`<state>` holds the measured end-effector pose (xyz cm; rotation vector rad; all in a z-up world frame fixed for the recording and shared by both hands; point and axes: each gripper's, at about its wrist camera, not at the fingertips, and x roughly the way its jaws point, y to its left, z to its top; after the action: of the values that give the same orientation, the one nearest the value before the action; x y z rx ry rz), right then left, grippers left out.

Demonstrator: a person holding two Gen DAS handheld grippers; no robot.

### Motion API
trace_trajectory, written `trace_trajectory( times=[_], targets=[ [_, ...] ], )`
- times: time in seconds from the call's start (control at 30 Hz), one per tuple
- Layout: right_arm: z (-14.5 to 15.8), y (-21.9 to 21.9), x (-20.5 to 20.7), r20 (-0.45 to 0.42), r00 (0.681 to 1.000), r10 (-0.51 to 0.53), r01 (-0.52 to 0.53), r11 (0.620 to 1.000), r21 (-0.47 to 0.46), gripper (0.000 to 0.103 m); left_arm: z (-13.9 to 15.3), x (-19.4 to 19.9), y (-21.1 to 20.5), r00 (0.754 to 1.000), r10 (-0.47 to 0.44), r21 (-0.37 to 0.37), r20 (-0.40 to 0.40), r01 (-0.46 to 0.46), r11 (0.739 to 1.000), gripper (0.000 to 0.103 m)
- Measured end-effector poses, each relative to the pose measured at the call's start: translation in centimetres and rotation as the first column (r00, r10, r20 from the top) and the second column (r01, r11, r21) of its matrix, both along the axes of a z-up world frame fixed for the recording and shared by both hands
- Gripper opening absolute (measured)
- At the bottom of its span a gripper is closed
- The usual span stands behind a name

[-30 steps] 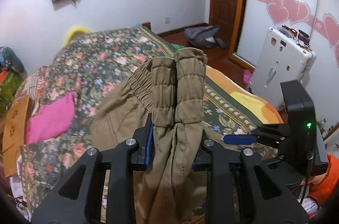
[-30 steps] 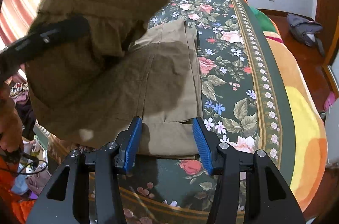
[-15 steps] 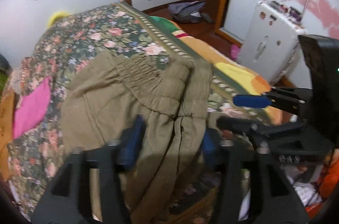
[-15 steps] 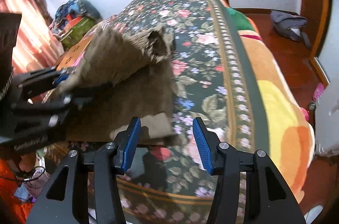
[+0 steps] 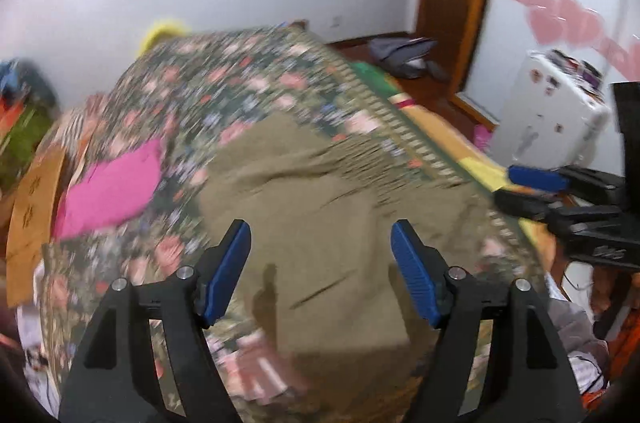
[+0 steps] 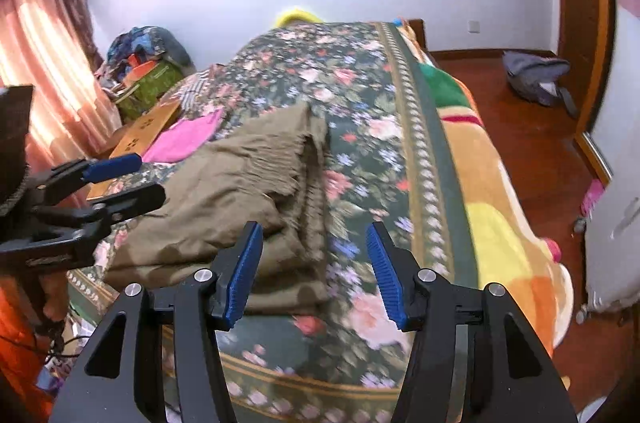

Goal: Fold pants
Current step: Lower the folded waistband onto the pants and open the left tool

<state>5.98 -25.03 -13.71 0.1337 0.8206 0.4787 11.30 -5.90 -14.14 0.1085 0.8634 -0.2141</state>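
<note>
The bed (image 6: pixel 424 143), covered by a floral blanket, is seen filling most of both views, its near edge lying just under the grippers and its long side edge bordered by bare wooden floor (image 6: pixel 532 143) from 12 to 4 o'clock in the right wrist view. A white case (image 5: pixel 548 119) is seen beside the bed at 3 o'clock in the left wrist view. The olive pants (image 6: pixel 240 199) are found folded over themselves at the bed's near corner, rumpled, with the gathered waistband uppermost toward 12 o'clock; blur hides finer creases. A pink cloth (image 5: pixel 116 183) is seen at 9 o'clock of them. The left gripper (image 5: pixel 320 263) is held above the pants with jaws spread and empty; the right gripper (image 6: pixel 314 267) likewise, jaws parted over the pants' right edge.
</note>
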Motion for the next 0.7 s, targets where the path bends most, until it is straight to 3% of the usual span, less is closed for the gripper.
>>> trace_trajectory(
  times=[0.2, 0.37, 0.53, 0.7],
  targets=[
    [0.0, 3.4, 1.0, 0.029, 0.998, 0.063, -0.063, 0.998, -0.008, 0.052, -3.9, -0.3, 3.3, 0.992, 0.068, 0.0, -0.105, -0.068, 0.998, 0.075],
    [-2.9, 4.3, 1.7, -0.056, 0.995, 0.087, -0.09, 0.994, -0.054, 0.052, -5.5, -1.1, 3.7, 0.989, 0.087, -0.046, -0.118, -0.093, 0.995, 0.082],
    [-4.5, 3.3, 1.4, -0.123, 0.989, 0.086, -0.086, 0.996, 0.002, 0.057, -6.1, -1.0, 4.4, 0.987, 0.073, -0.104, -0.146, -0.088, 0.991, 0.082],
    [-4.3, 3.2, 0.9, -0.124, 0.989, 0.082, -0.084, 0.996, -0.011, 0.06, -2.7, 0.2, 5.8, 0.995, 0.102, 0.009, -0.005, -0.102, 0.995, 0.082]
  ],
)
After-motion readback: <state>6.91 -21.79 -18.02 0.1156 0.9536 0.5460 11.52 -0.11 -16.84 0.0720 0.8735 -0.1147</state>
